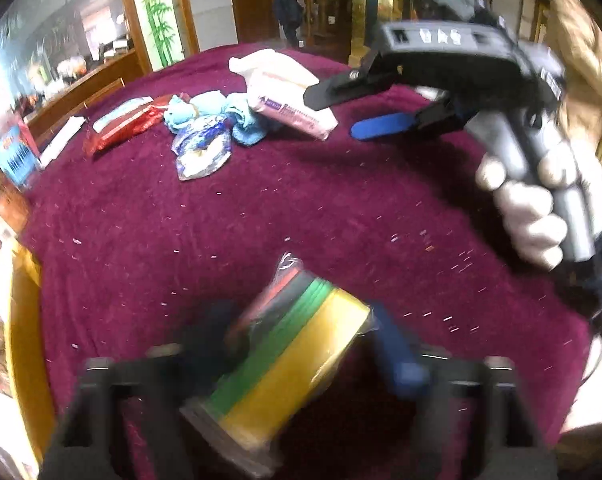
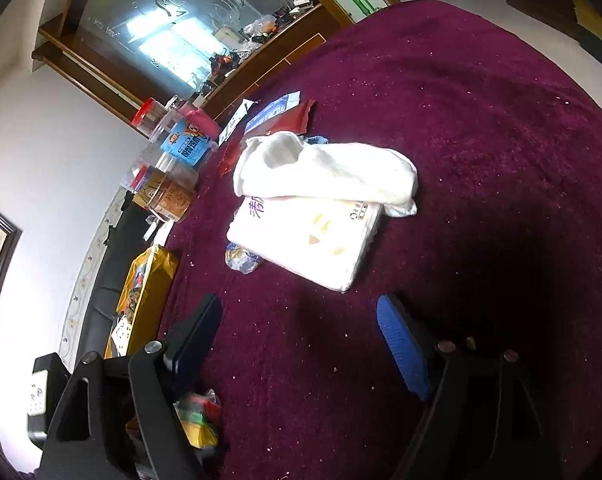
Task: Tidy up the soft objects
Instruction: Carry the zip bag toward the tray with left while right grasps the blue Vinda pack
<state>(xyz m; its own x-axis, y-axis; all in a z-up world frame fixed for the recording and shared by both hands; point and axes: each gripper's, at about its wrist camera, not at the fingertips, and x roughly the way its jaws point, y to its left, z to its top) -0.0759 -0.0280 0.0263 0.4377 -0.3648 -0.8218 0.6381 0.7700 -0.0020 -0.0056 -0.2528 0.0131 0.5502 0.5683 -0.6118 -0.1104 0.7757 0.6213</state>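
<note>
1. In our left hand-held gripper (image 1: 297,344) we hold a wrapped pack of sponges (image 1: 297,344), yellow, green and dark layers, clamped between the fingers at about 6 o'clock in the left wrist view, above the maroon-covered bench (image 1: 301,208).
2. Our right hand-held gripper (image 2: 301,336) is spread wide and carries nothing; it hangs over the bench, pointed at the pile.
3. The gathered pile sits at 11 o'clock in the left view: a white cloth (image 2: 325,172) lying on a tissue pack (image 2: 309,240), with a blue plush toy (image 1: 181,114), a blue rag (image 1: 245,126), a red packet (image 1: 121,126) and a crinkled wrapper (image 1: 201,152) close beside it.
4. We judge the sorting mostly done; the sponges have not yet joined the pile.
</note>
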